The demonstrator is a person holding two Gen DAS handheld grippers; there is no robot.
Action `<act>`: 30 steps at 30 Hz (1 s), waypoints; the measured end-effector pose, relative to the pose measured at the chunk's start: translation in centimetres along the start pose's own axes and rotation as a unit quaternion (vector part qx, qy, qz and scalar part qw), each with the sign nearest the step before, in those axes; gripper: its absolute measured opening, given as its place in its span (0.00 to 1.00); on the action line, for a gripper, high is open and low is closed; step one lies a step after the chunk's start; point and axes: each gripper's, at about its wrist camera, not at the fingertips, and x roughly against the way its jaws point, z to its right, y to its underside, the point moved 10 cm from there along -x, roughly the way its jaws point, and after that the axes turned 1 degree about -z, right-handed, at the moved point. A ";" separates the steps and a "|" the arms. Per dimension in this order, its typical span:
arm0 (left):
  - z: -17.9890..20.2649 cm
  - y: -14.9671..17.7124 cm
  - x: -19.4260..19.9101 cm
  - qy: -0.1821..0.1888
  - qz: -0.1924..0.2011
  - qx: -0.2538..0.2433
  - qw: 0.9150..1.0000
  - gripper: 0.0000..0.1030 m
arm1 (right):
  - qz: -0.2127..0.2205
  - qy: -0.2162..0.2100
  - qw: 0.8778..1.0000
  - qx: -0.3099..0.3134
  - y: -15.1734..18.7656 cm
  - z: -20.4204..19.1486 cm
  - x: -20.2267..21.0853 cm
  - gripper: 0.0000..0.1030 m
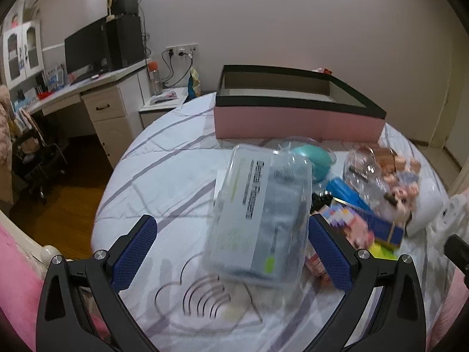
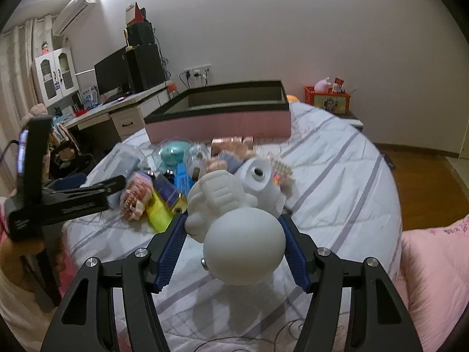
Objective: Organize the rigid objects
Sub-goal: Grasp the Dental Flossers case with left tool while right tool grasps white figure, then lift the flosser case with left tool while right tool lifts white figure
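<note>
The open pink box [image 1: 296, 120] sits at the bed's [image 1: 164, 158] far edge, bare striped sheet in front of it. The left gripper [image 1: 231, 252], jaws spread wide, frames a clear plastic case [image 1: 258, 217] beside the toy pile [image 1: 381, 193]. The right gripper [image 2: 234, 243] pinches a white figurine [image 2: 234, 223] above the sheet. A desk [image 1: 96, 82] stands by the wall.
</note>
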 end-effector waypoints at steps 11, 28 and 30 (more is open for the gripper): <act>0.4 0.3 -2.3 0.047 -0.031 0.006 0.998 0.63 | 0.021 -0.013 1.000 0.012 -2.5 -0.3 0.0 0.63; 4.0 -2.9 3.1 0.077 0.017 -0.038 0.996 0.63 | 0.014 -0.044 0.999 0.015 -4.5 -1.8 -2.9 0.59; 4.7 -3.6 3.3 0.084 0.022 -0.042 0.995 0.63 | 0.019 -0.042 0.999 0.021 -5.1 -2.2 -2.8 0.59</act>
